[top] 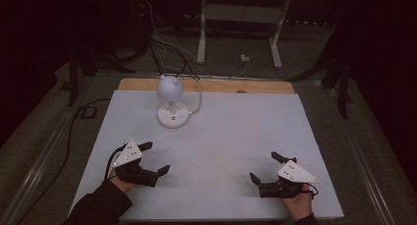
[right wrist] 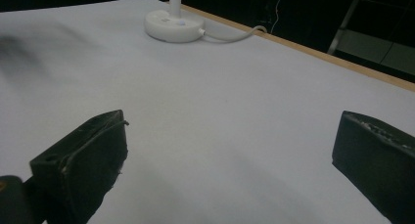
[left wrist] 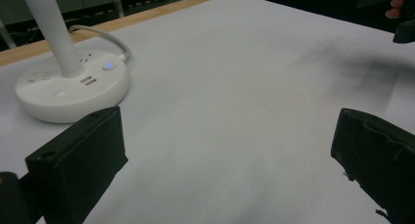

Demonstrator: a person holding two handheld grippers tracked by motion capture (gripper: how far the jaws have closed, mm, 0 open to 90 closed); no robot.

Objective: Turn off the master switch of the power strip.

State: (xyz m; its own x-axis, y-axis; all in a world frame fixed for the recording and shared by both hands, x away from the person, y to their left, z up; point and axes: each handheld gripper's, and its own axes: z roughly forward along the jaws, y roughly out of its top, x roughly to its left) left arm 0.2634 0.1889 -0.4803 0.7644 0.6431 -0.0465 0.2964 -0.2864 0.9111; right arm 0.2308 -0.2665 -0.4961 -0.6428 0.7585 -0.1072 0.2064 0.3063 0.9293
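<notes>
Lamp (top: 170,95) with cord (top: 197,99) blocks far left; rest of table (top: 246,131) open.

The lamp (left wrist: 73,77) loses its head to the left gripper view's top edge; base markings are too small to read.

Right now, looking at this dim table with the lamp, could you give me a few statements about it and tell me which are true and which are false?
1. The left hand-held gripper is open. True.
2. The right hand-held gripper is clamped on the lamp. False: it is open, holding nothing, far from the lamp.
3. A small blue light glows on the lamp's base. True.
4. The lamp lies on its side. False: it stands upright.
5. A cord leaves the lamp base. True.
</notes>
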